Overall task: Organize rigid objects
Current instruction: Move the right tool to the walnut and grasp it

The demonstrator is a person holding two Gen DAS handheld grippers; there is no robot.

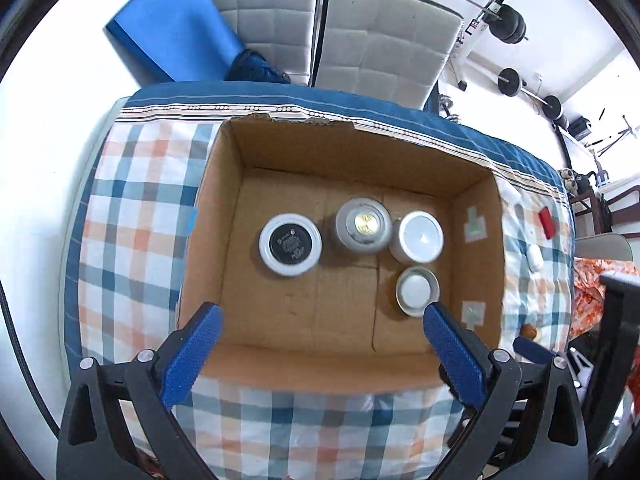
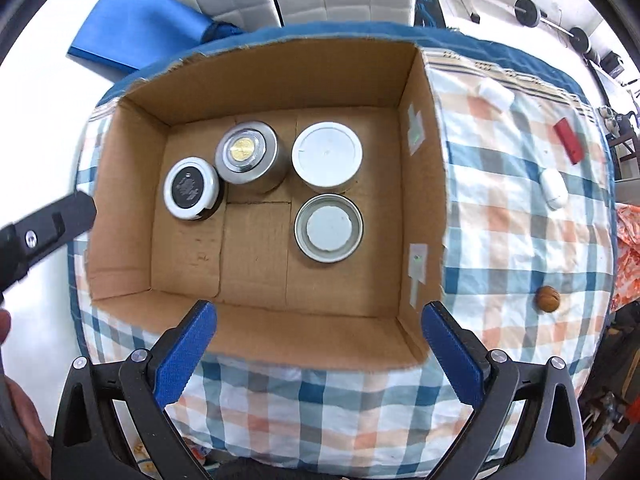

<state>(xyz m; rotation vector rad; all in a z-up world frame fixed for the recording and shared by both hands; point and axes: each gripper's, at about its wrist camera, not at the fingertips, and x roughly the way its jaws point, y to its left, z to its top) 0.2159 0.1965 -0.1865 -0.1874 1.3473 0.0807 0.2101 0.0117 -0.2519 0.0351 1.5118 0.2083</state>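
Matt cardboard box point(image 2: 256, 80), checked cloth point(image 2: 500, 220), brushed-metal tin point(image 2: 250, 156)

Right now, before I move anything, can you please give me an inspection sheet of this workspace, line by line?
Surface: checked cloth covering the table.
Job's things: cardboard box holds four round containers: black-lidded jar, metal tin, white-lidded tub, shallow tin.
Clutter: on the cloth right of the box, red block, two white items, brown nut.
Grippers: left tool open, empty; right tool open, empty.
Cables: nothing seen.
Surroundings: white chairs, blue mat, barbell weights.
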